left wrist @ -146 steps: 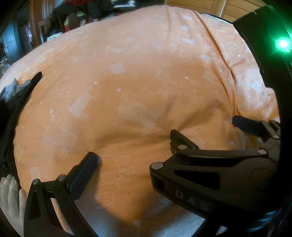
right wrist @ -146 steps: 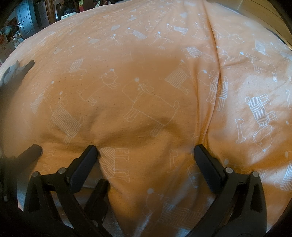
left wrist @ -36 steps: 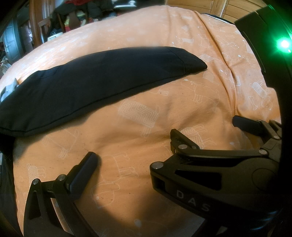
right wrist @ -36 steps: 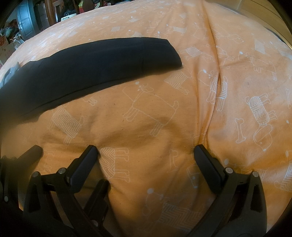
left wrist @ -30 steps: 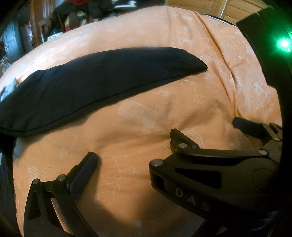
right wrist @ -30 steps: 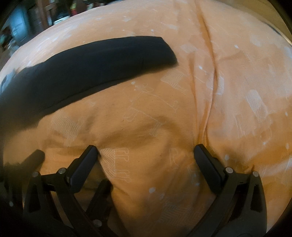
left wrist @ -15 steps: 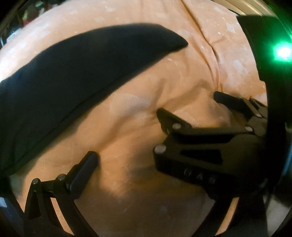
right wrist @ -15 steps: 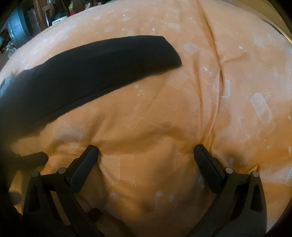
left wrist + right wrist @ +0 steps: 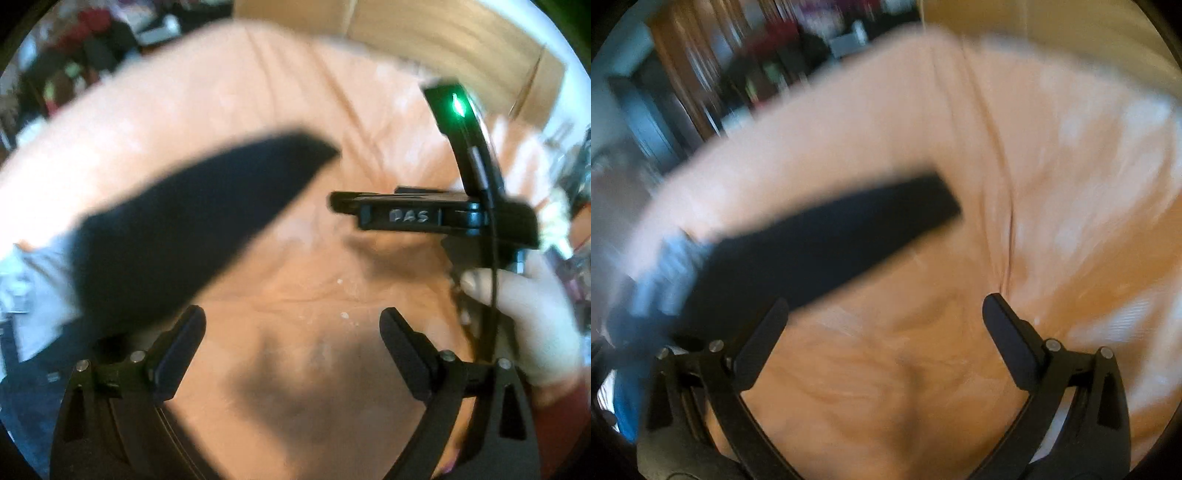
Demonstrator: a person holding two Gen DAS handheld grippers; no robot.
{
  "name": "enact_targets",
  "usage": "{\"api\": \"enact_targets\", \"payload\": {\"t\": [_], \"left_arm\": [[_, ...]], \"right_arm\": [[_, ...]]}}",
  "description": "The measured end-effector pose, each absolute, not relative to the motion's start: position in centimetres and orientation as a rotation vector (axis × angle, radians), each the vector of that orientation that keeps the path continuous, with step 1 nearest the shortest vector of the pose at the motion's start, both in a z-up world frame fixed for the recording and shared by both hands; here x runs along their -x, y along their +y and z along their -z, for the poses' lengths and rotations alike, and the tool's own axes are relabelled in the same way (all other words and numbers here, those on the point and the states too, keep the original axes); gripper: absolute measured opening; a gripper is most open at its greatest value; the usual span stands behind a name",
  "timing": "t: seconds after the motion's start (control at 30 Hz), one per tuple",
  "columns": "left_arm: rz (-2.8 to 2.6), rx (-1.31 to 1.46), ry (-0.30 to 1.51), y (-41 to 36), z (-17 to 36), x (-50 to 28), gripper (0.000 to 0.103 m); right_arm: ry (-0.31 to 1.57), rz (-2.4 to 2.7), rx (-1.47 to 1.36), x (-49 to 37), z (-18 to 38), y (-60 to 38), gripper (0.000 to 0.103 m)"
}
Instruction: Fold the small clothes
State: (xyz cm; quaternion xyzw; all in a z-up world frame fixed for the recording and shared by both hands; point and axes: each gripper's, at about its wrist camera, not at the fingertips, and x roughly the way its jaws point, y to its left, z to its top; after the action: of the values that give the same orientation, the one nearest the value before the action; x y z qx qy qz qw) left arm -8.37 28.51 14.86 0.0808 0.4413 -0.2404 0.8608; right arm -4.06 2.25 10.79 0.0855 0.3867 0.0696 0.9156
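A long black garment (image 9: 192, 221) lies flat across the orange bedcover (image 9: 295, 288), running from near left to far middle. My left gripper (image 9: 293, 347) stands open above the cover, and its left finger (image 9: 181, 350) is close to the garment's near edge. The right wrist view shows the same garment (image 9: 831, 240) beyond my right gripper (image 9: 884, 343), which is open and holds nothing. In the left wrist view that right gripper (image 9: 424, 216) appears edge-on to the right of the garment, with a gloved hand (image 9: 535, 314) gripping it. Both views are blurred.
A grey and blue cloth (image 9: 661, 273) lies at the garment's left end. A wooden headboard (image 9: 443, 33) is behind the bed, and dark clutter (image 9: 92, 40) sits at the back left. A deep crease (image 9: 1004, 221) runs down the bedcover on the right.
The black garment appeared on the bare cover between the oldest frames and 1.2 s ago. In the last half second both grippers lifted and swung, and the right gripper turned edge-on, farther from the left.
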Motion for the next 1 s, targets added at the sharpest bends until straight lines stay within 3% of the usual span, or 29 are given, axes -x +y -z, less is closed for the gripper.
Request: {"api": "enact_targets", "payload": {"t": [0.2,0.4,0.53,0.67,0.73,0.87,1.0], "left_arm": [[0.369,0.025,0.586,42.1,-27.7,16.8,0.100],[0.355,0.223,0.394,53.4,-37.4,25.9,0.103],[0.403,0.332,0.372,57.5,-40.1,30.9,0.103],[0.425,0.361,0.355,60.4,-41.2,34.7,0.103],[0.407,0.361,0.347,61.7,-41.5,36.2,0.103],[0.268,0.361,0.255,65.6,-41.7,38.7,0.103],[0.074,0.337,0.217,69.9,-40.2,38.2,0.103]], "right_arm": [[0.398,-0.380,-0.179,15.4,-19.5,8.5,0.103],[0.197,-0.491,-0.101,22.8,-22.8,16.2,0.103],[0.310,-0.629,-0.154,23.3,-18.6,23.4,0.103],[0.365,-0.777,0.036,24.3,-12.4,32.2,0.103],[0.515,-0.838,0.147,24.6,-8.6,35.6,0.103],[0.817,-1.064,0.002,29.4,-4.3,38.1,0.103],[0.723,-0.962,0.058,28.6,-6.3,37.8,0.103]]}}
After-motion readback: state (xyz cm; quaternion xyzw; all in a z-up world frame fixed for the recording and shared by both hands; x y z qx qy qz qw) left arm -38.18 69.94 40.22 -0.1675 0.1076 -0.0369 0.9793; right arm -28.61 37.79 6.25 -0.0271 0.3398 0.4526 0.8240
